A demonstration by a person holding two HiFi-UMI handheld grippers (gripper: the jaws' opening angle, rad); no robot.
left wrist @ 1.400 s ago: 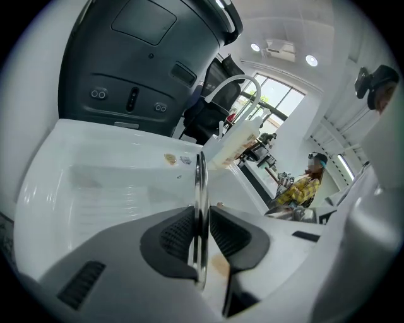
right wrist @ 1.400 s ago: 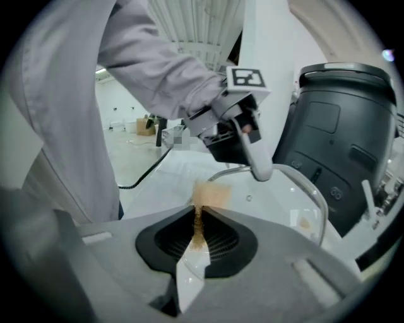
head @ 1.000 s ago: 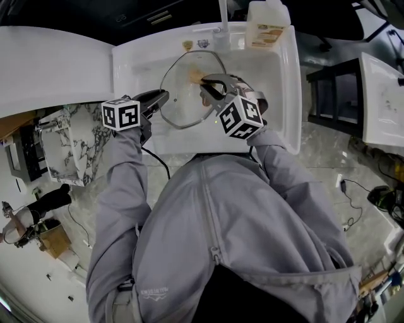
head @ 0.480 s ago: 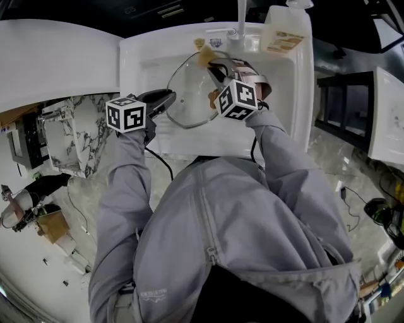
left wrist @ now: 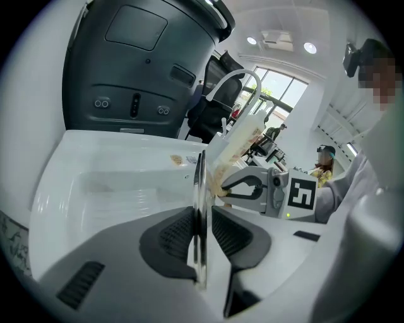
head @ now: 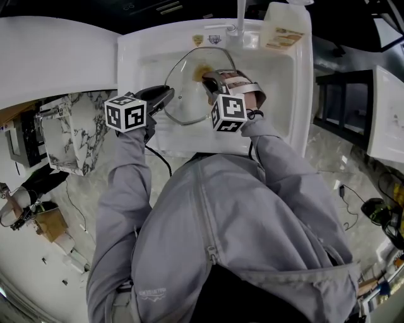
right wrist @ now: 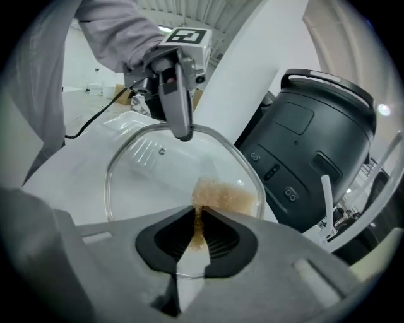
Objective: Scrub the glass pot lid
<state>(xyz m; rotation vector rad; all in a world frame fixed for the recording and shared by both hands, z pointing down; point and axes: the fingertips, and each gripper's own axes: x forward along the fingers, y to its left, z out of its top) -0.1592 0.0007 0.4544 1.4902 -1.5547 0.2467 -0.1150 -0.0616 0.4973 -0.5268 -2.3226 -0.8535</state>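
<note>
- Where the head view looks steeply down, a white sink (head: 139, 57) fills the 12 o'clock part of the frame, with a faucet (head: 240, 16) at its 12 o'clock rim and a plastic bottle (head: 285, 28) at 1 o'clock.
- The glass pot lid (head: 183, 94) is tilted inside the sink, near its middle.
- The left gripper (head: 165, 96) meets the lid's rim at about 8 o'clock.
- The right gripper (head: 208, 77) reaches over the lid from 4 o'clock and pinches a brownish sponge (head: 201, 71), which sits on the glass toward 1 o'clock.
- From the left gripper view, the lid is seen edge-on, a thin upright line running to 12 o'clock from between the two dark pads.
- Its jaws are easing open with the metal rim between them, and the pads sit close against the rim on both sides.
- At 3 o'clock of the lid in this view, the other gripper holds the sponge to the glass, and a dark appliance (left wrist: 139, 63) stands behind the sink at 11 o'clock.
- From the right gripper view, the jaws are closed tight on the sponge, whose frayed brown mass presses on the glass at 12 o'clock from the pads.
- The lid's far rim, at 11 o'clock, sits in the left gripper's tips.
</note>
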